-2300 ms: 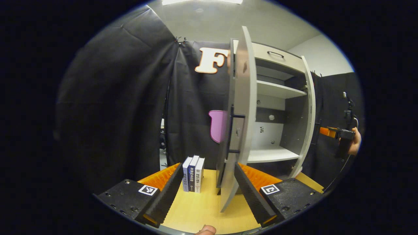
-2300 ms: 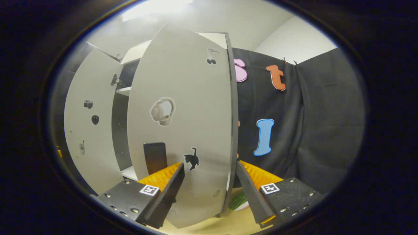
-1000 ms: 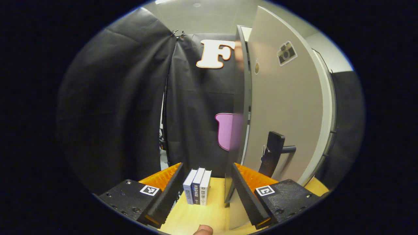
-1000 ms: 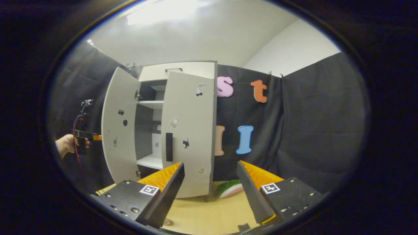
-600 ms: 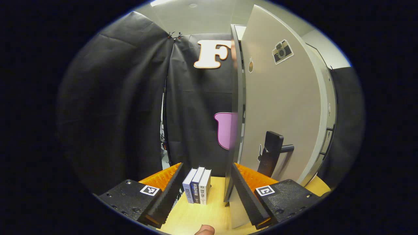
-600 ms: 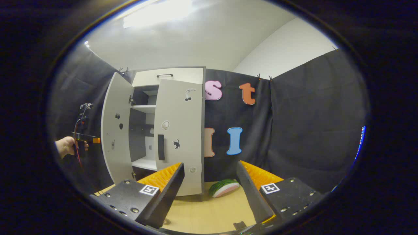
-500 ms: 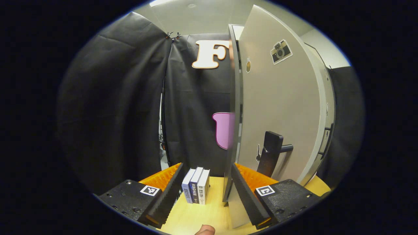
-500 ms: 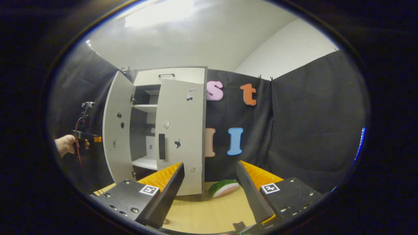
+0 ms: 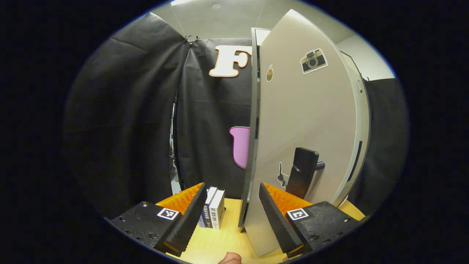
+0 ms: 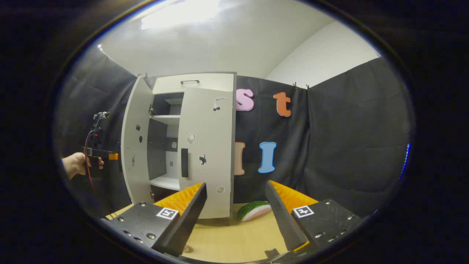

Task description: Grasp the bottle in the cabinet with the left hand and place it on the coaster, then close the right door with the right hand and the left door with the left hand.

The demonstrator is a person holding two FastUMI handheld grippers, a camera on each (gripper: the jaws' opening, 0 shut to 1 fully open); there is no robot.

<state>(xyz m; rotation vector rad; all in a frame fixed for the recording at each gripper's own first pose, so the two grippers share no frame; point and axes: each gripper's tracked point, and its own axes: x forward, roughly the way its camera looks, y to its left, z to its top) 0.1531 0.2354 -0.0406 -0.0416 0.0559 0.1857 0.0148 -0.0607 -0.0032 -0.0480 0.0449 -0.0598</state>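
While both grippers hang w/ jaws spread wide and nothing between them, the cabinet doors sit at diff. angles.

Left gripper view, near to far: left gripper (image 9: 231, 214) low in front, over a pale wood table (image 9: 223, 242). Its right finger (image 9: 277, 216) is right at the bottom part of the left door (image 9: 304, 121); contact can't be confirmed. Left door stands ajar, seen nearly edge-on, outer face toward the camera: camera sticker (image 9: 312, 61) up top, small sticker near the top edge, dark bar handle (image 9: 302, 176) low down. Between the fingers, farther back, a few books (image 9: 213, 212) stand upright on the table, just beside the door's lower corner. Behind all that, black cloth wall.

Right gripper view, near to far: right gripper (image 10: 236, 216) held back from the cabinet (image 10: 183, 143), well apart from it. Table surface below. Beyond the fingers, a watermelon slice (image 10: 254, 209) lies on the table just right of the cabinet's foot. Right door (image 10: 207, 150) is closed flat or almost, dark handle on its left edge, small stickers on its face. Left door swung partly open, a gap between the two doors showing shelves inside; visible shelves look bare. Bottle and coaster: can't tell where from these frames. Far left, a hand (image 10: 75, 164) holds the other gripper by the open door's outer side.
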